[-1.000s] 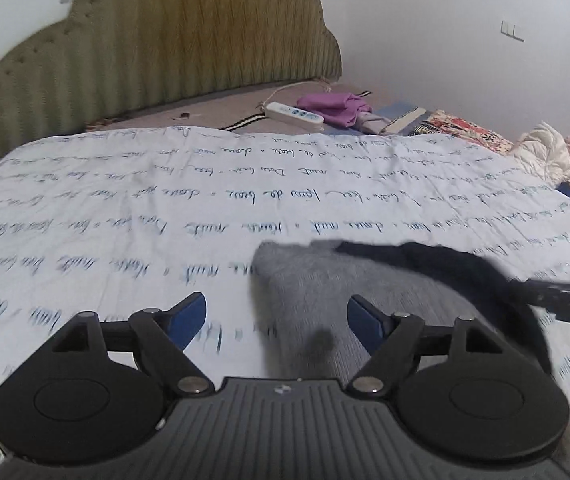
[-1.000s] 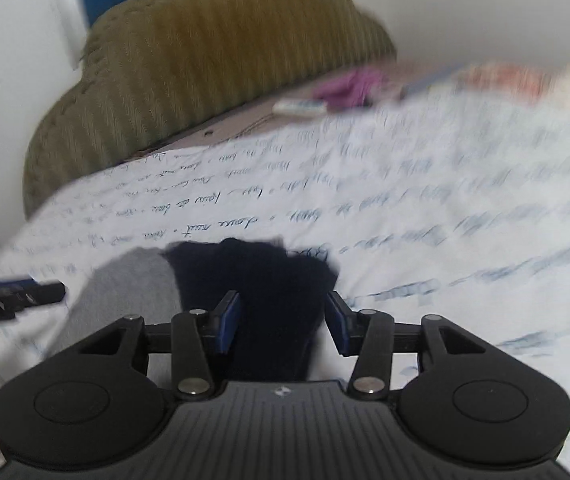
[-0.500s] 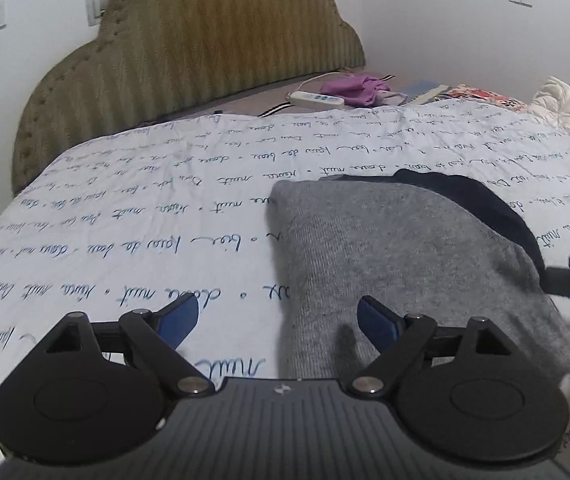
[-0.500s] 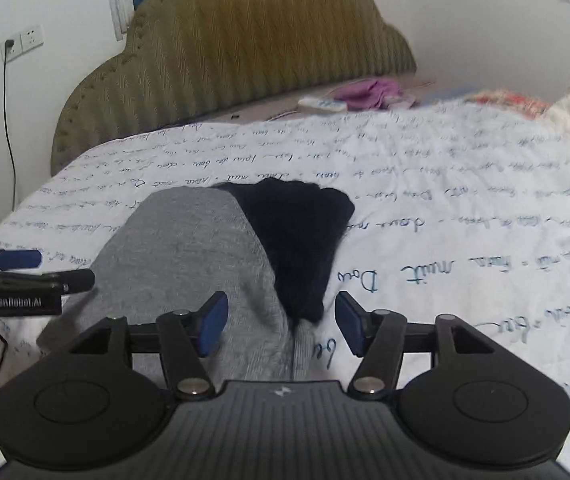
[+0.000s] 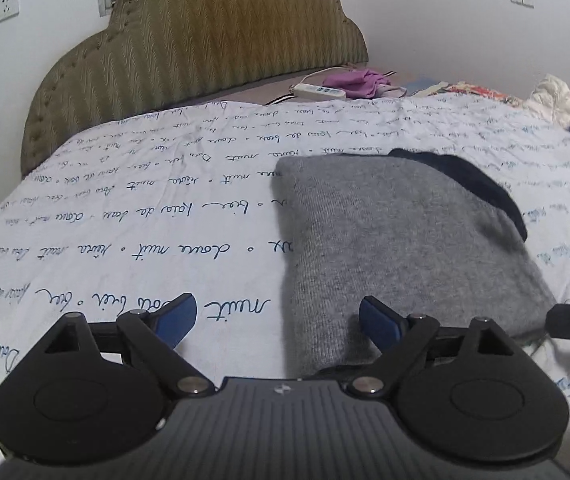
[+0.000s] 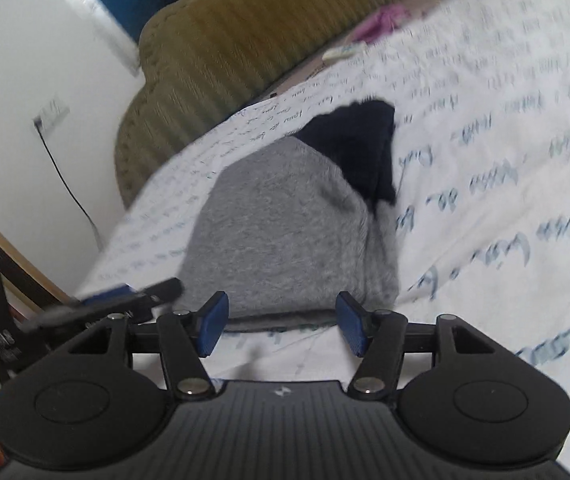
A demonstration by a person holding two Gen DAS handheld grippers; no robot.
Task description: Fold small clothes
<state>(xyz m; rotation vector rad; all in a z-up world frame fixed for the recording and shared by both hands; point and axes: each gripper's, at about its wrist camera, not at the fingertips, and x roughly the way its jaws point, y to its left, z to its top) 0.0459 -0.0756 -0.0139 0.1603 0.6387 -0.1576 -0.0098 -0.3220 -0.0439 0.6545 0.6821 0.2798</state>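
Claws come first: the left gripper (image 5: 276, 318) hangs just above the bed with its jaws spread wide and nothing pinched between them; one blue pad (image 5: 176, 317) sits over the printed sheet, the other over the near left corner of the grey sweater (image 5: 397, 236). The right gripper (image 6: 281, 328) is also released, its jaws parted to a medium gap, with only sheet in that gap and the sweater's near hem just beyond the fingertips (image 6: 214, 323). In the left view the tip of the right gripper pokes in at the far right edge, near the sweater's near right corner; in the right view the left gripper shows blurred at the near left. The sweater lies flat in the middle of the bed, folded into a rough block, with a dark navy part (image 5: 473, 178) showing along its far right edge. Under it spreads a white sheet (image 5: 125, 248) printed with blue handwriting. Farther off stands an olive padded headboard (image 5: 205, 44); to its right lie a white power strip (image 5: 319, 91) and a purple cloth (image 5: 355, 82). Loose clothes (image 5: 561, 100) are piled at the far right.
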